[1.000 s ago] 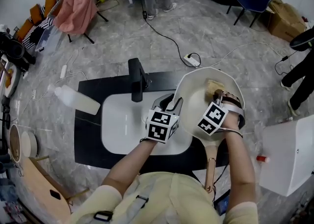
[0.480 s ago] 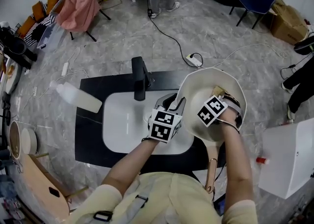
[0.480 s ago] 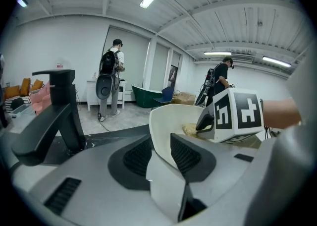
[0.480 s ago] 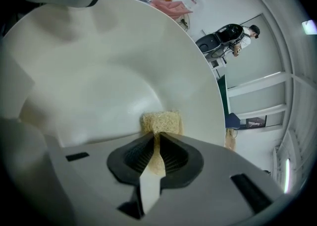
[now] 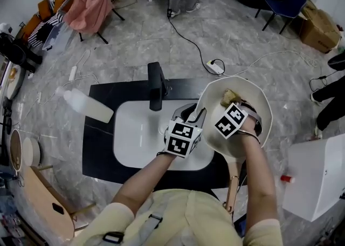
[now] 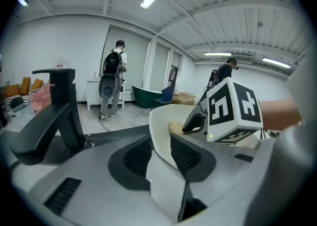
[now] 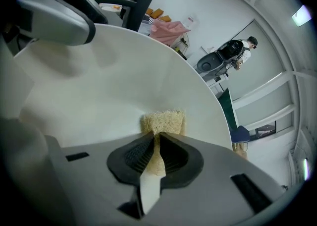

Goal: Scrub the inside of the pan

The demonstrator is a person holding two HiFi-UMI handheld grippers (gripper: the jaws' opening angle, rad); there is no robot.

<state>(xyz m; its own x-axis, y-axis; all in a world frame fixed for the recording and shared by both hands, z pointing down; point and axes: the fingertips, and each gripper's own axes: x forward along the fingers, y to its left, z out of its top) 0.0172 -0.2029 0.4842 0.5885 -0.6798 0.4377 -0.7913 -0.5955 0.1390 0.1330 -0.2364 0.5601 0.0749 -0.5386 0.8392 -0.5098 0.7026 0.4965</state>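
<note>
The right hand-held gripper (image 7: 157,138) (image 5: 239,106) is clamped on a straw-coloured scrub pad (image 7: 164,121) (image 5: 228,97). The pad sticks out just past its jaw tips and presses against the inner wall of the cream pan (image 7: 99,86) (image 5: 257,102), near the far rim. To its left, the left hand-held gripper (image 6: 161,144) (image 5: 190,115) grips the near-side wall of the same pan (image 6: 159,121), one jaw inside and one outside, and holds it tilted. The pan's wooden handle (image 5: 232,183) runs back toward the person beneath the right hand-held gripper. Below and to the left of the left hand-held gripper lies the white sink (image 5: 135,139), set in the black counter (image 5: 96,156). The black faucet (image 5: 155,86) (image 6: 54,116) stands beyond it, and a pale bottle (image 5: 86,107) lies farther left.
</note>
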